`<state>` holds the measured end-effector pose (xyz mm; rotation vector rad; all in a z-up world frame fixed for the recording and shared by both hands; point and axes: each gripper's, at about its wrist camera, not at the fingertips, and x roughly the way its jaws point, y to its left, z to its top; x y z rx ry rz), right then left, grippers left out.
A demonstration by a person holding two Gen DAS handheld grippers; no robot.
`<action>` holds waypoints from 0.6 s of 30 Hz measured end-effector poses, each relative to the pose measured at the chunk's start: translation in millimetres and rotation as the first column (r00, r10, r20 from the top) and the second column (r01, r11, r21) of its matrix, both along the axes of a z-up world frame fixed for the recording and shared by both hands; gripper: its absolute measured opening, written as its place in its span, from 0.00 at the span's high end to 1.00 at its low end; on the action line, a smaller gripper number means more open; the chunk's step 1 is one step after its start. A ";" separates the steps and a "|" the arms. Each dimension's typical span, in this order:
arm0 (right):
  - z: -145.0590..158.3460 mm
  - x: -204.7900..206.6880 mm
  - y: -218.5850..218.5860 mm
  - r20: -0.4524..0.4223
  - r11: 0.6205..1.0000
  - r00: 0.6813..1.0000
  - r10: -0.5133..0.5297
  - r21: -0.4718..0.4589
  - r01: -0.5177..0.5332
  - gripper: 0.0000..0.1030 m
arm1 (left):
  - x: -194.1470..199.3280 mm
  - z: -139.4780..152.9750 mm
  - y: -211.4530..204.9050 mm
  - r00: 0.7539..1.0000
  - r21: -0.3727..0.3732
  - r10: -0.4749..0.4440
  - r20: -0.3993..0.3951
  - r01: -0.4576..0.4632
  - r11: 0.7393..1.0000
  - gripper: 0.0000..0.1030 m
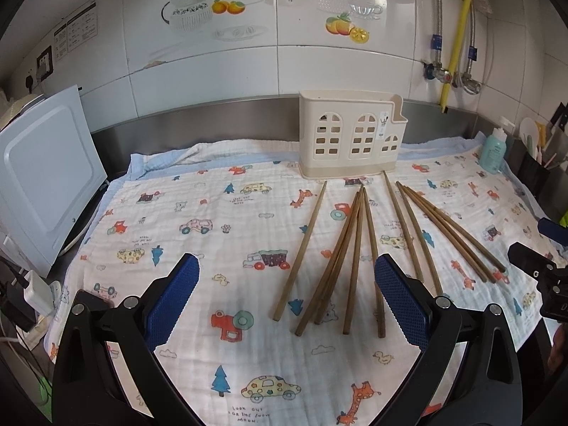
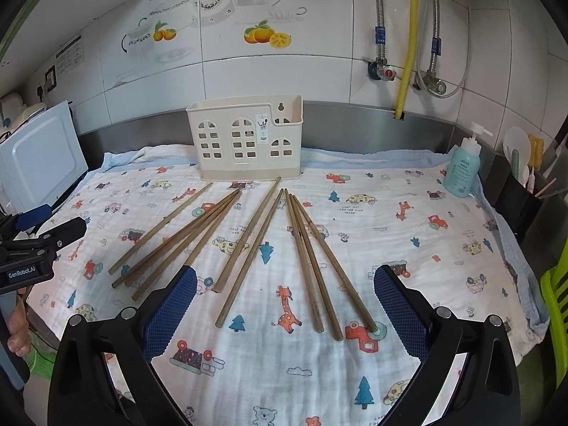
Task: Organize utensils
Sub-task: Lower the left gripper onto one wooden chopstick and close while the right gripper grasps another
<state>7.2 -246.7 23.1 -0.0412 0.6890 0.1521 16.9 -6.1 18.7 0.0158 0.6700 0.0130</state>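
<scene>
Nine wooden chopsticks (image 2: 248, 245) lay fanned on the cloth-covered surface (image 2: 426, 248), long axes running from the tools toward the cream utensil holder (image 2: 245, 138) at the back wall. Both the left tool (image 1: 287, 305) and right tool (image 2: 285, 310) hovered spread wide, holding nothing. The rightmost sticks (image 2: 319, 266) lay directly between the right tool's fingers, making it likely the nearer one for a first pickup.

Both wrist views low, facing shared chopsticks (image 1: 355, 248)
</scene>
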 end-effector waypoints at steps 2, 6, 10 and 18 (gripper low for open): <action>-3.0 1.8 -0.4 -0.008 1.000 1.000 0.004 -0.002 -0.004 0.06 | 4.5 -4.1 0.1 1.000 0.001 0.000 -0.017 0.000 1.000 0.05; -9.6 6.8 -1.0 -0.023 1.000 1.000 0.014 -0.009 -0.014 0.06 | 13.2 -11.0 1.5 0.999 -0.011 -0.001 -0.046 0.000 1.000 0.05; -17.2 13.3 -5.5 -0.039 1.000 0.999 0.015 -0.008 -0.016 0.06 | 21.3 -18.1 3.4 0.998 -0.014 -0.002 -0.069 0.001 1.000 0.05; -29.6 23.8 -18.1 -0.062 1.000 0.998 0.009 0.004 -0.009 0.06 | 39.7 -33.8 6.9 0.993 -0.034 -0.009 -0.121 0.005 0.999 0.05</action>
